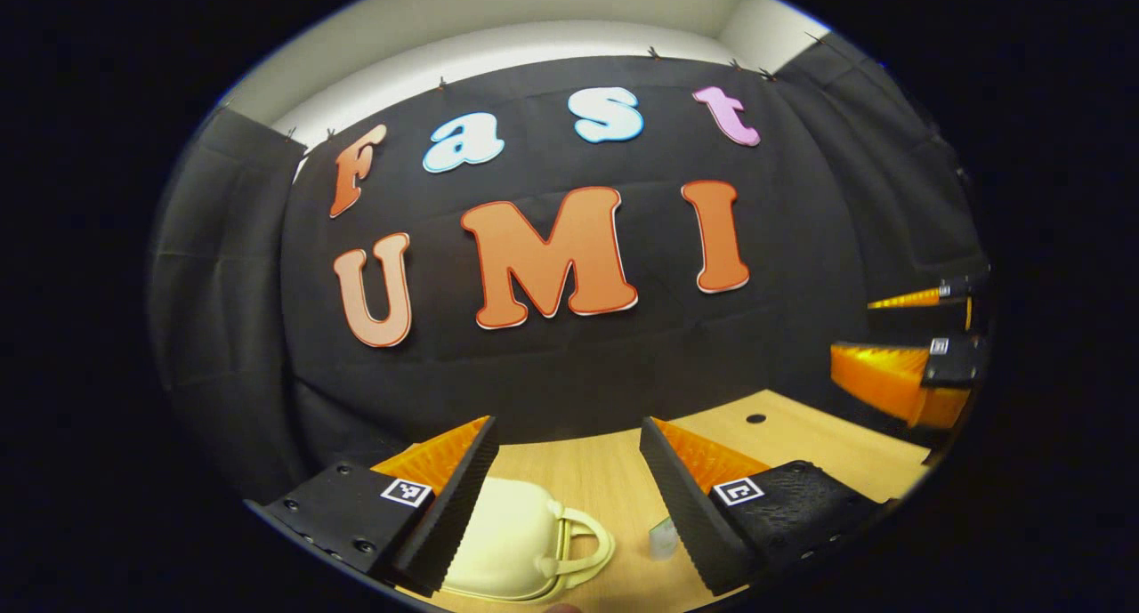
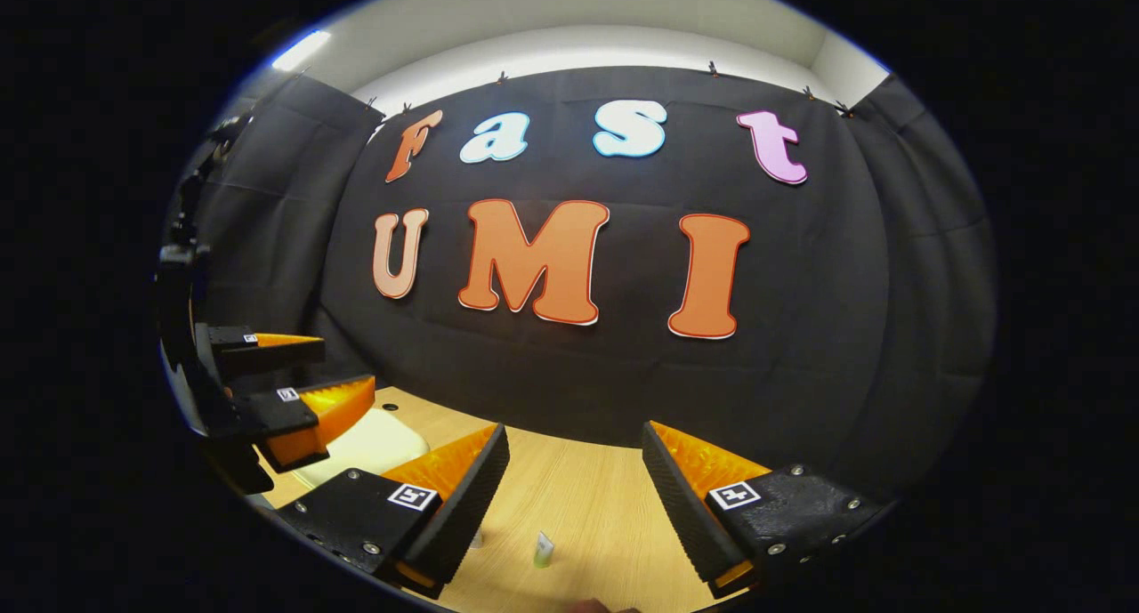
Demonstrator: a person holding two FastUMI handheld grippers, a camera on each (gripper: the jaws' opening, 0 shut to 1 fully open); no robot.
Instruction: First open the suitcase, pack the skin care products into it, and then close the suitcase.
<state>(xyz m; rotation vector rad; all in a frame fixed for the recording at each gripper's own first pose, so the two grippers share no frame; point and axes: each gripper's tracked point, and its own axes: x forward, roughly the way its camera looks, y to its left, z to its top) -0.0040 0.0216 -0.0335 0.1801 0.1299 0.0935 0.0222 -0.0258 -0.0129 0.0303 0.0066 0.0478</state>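
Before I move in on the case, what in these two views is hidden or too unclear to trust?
- Cream hard-shell suitcase: left gripper view, partly behind a finger and cut by the lower edge; its latch state is unclear. In the right gripper view, the left gripper covers it.
- Small clear skin care bottle: left gripper view, tucked against the other finger, too small to identify.
- Small green-tipped tube: right gripper view, tiny, near the bottom edge.

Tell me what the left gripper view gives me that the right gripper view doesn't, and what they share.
Left gripper view: the cream suitcase with its looped handle facing the left claw. Right gripper view: a green-ended tube on the table between the right claw's fingers. Shared: suitcase, wooden table, both claws open. The left view's small clear item may be that tube; I cannot tell.
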